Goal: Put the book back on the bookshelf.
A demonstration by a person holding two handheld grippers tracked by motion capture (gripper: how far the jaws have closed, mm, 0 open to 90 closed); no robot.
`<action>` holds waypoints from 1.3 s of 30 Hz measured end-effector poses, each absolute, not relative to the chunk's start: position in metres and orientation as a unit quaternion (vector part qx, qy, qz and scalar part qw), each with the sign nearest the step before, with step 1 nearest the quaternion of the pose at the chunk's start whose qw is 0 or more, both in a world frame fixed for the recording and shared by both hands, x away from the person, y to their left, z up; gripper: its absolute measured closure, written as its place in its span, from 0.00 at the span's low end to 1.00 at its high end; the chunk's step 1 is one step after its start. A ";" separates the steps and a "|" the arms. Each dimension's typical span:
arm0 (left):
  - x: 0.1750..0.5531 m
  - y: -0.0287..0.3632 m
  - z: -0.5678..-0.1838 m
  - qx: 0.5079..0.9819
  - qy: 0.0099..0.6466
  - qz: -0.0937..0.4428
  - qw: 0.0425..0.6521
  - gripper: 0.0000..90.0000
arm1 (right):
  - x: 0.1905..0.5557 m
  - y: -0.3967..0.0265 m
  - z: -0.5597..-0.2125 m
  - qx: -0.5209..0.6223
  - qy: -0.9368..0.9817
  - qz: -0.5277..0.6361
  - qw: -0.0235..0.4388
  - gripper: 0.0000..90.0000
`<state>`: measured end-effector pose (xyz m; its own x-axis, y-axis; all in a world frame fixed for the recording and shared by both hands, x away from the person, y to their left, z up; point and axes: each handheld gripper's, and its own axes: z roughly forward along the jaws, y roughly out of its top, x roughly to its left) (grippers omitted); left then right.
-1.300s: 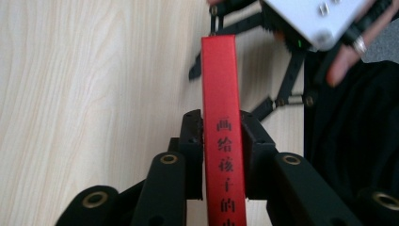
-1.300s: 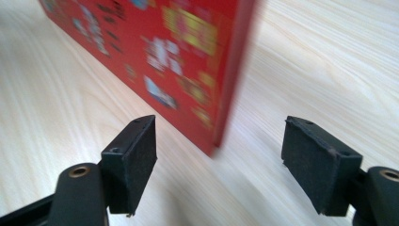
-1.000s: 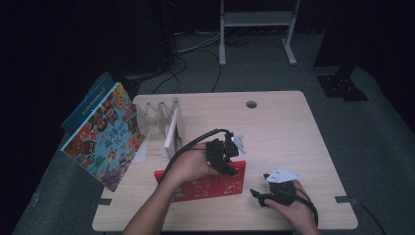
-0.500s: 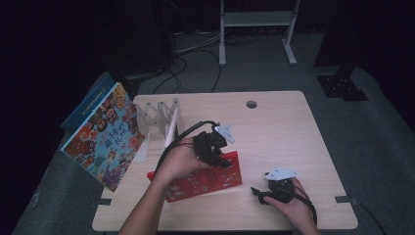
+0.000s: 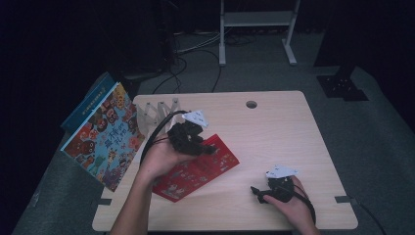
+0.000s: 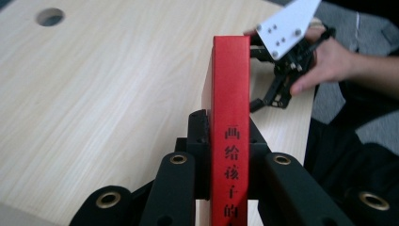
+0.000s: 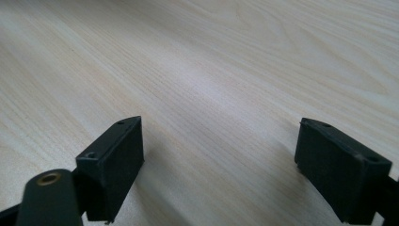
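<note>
The left tongs [image 6: 229, 174] are closed on the spine of a red book [image 6: 230, 94], which stands between the two jaws. In the high view the red book [image 5: 200, 169] is lifted at the gripped end and tilted, its lower corner near the front of the bench [image 5: 274, 122]. The right tongs [image 7: 219, 174] are wide open and hold nothing, just above bare wood. A picture book [image 5: 105, 137] leans at the bench's left edge, beside a clear rack [image 5: 154, 110].
</note>
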<state>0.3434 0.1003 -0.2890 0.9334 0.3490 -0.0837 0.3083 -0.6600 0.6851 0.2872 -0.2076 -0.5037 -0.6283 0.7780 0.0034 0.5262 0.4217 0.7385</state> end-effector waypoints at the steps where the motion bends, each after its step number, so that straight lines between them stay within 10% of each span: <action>1: 0.343 0.104 -0.287 0.907 0.188 0.030 0.376 0.88 | 0.287 -0.208 -0.504 0.395 0.825 0.365 0.173 0.17; 39: 0.306 0.256 -0.256 0.821 0.320 0.129 0.455 0.88 | 0.290 -0.208 -0.504 0.399 0.823 0.363 0.178 0.17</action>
